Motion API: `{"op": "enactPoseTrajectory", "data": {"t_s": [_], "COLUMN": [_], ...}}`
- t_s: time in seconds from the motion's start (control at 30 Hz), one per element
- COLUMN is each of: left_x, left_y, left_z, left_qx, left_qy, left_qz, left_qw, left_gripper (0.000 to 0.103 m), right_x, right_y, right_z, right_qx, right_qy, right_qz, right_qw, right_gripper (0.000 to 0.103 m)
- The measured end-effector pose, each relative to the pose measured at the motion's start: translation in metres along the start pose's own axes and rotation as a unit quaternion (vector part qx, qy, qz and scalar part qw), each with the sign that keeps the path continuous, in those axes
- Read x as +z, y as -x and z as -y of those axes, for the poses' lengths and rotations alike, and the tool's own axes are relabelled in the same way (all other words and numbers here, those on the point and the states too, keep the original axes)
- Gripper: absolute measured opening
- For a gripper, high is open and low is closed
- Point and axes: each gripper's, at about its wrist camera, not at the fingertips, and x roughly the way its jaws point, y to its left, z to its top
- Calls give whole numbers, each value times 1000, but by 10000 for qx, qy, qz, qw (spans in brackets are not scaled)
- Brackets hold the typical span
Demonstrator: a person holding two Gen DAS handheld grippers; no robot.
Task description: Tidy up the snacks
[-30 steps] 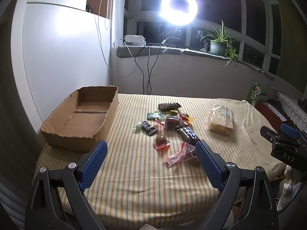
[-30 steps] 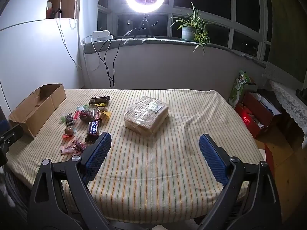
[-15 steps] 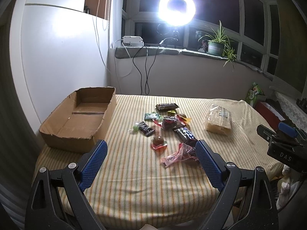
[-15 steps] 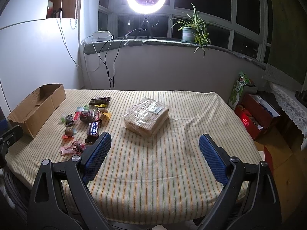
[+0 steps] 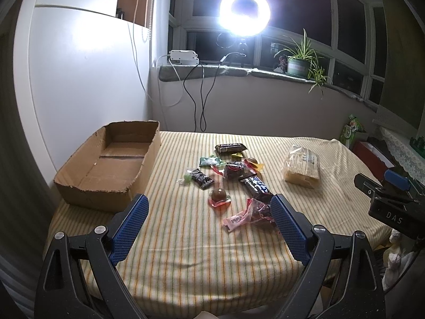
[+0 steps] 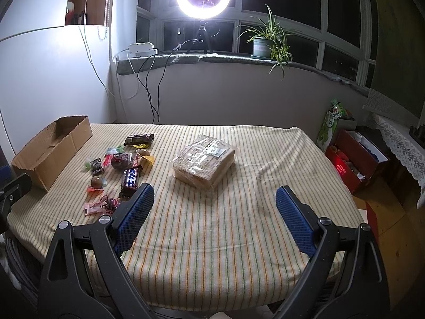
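Snack pile [image 5: 233, 178]: lying loose on striped cloth, right of cardboard box [image 5: 109, 164]; box holding nothing. Cracker pack [image 6: 204, 159] sitting further right. L gripper [image 5: 209, 212] & R gripper [image 6: 215, 204] both wide, w/ nothing held, easing back slightly vs 1 s ago; sorting not yet starting

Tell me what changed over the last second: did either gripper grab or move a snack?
Nothing taken or released. The left gripper only drifted slightly, its view shifting; the right gripper barely moved. Both jaws stayed wide open and empty. The candies, wafer pack and cardboard box stayed put.
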Motion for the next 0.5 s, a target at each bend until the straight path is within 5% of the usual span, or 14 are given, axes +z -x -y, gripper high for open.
{"op": "enactPoseTrajectory", "data": {"t_s": [0.5], "left_x": [0], "left_y": [-1], "left_z": [-3], "left_qx": [-3], "left_qy": [5], "left_qz": [-45], "left_qw": [10000], "left_gripper": [93], "right_x": [-2], "right_y": [-4], "right_z": [-3], "right_qx": [19], "right_qy": [29], "right_qz": [-34], "right_qw": [10000], "right_gripper": [95]}}
